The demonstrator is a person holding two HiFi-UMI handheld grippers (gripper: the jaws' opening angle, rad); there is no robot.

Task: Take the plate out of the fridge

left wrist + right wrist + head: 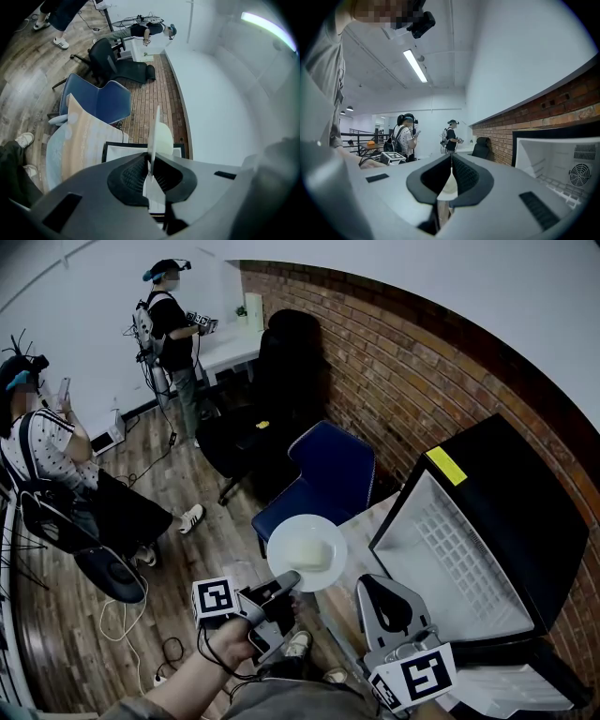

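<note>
The white plate point(307, 551) with a pale lump on it hangs over the floor, left of the open fridge point(469, 549). My left gripper point(289, 578) is shut on the plate's near rim. In the left gripper view the plate point(154, 133) stands edge-on, pinched between the jaws of the left gripper point(150, 169). My right gripper point(373, 589) sits below the fridge opening, clear of the plate. In the right gripper view the right gripper point(451, 161) has its tips together, holding nothing. The fridge's white inside point(562, 164) shows at the right there.
A blue chair point(328, 470) stands just beyond the plate, with a black office chair point(272, 390) behind it along the brick wall point(412, 381). Two people point(47, 456) stand at the left. Cables point(131, 615) lie on the wood floor.
</note>
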